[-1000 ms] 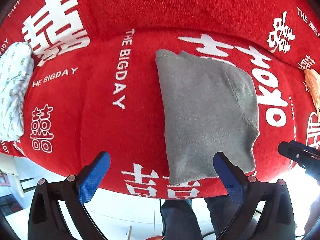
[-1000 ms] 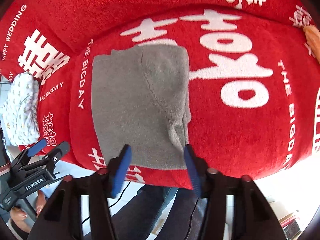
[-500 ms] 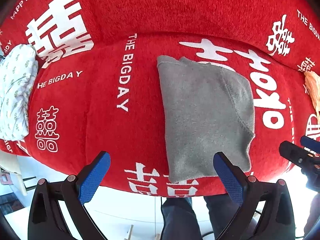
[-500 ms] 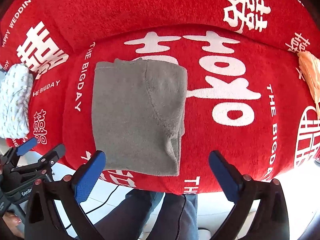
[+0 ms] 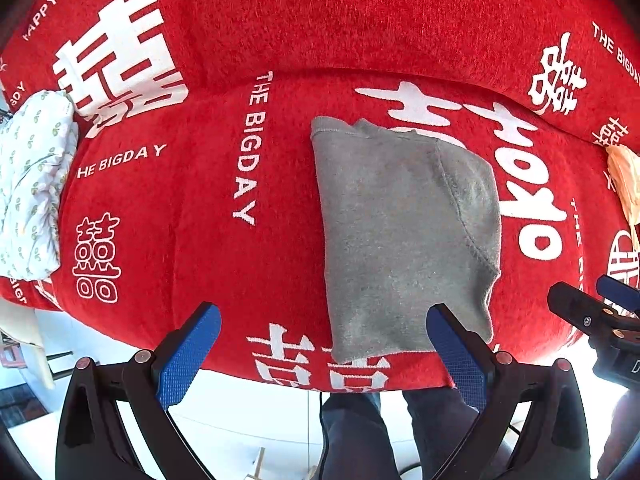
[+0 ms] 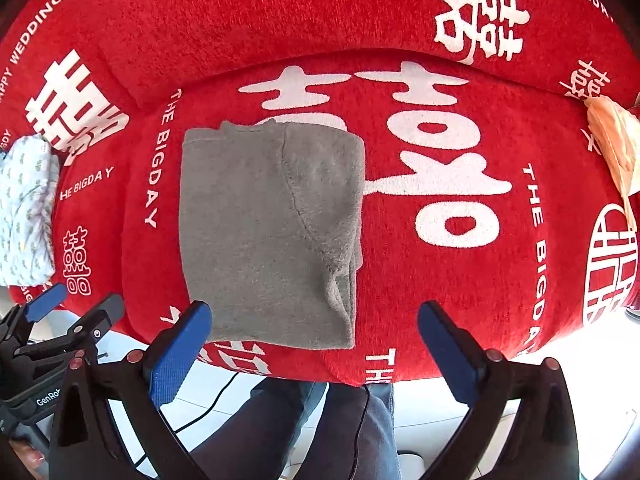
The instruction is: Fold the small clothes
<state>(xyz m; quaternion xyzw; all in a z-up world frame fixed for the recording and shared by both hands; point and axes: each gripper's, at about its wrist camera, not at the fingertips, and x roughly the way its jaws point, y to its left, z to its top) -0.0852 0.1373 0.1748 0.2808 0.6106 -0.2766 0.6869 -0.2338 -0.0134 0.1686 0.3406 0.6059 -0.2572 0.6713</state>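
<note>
A folded grey garment (image 5: 404,232) (image 6: 272,232) lies flat on the red cover with white lettering (image 5: 200,208) (image 6: 460,280), near its front edge. My left gripper (image 5: 320,344) hangs above that front edge, open, with nothing between its blue pads; its right pad sits over the garment's lower right corner in the picture. My right gripper (image 6: 316,348) is also wide open and empty, above the garment's front hem. Each gripper shows at the edge of the other's view: the right gripper (image 5: 596,316), the left gripper (image 6: 64,320).
A white patterned folded cloth (image 5: 32,184) (image 6: 24,208) rests at the left end of the cover. An orange cloth (image 5: 624,184) (image 6: 612,140) lies at the right end. A person's dark trouser legs (image 6: 320,420) and white floor show below the front edge.
My right gripper's jaws spread from narrow, at the garment's front hem, to wide open, and it lifted slightly away. The left gripper stayed open and nearly still.
</note>
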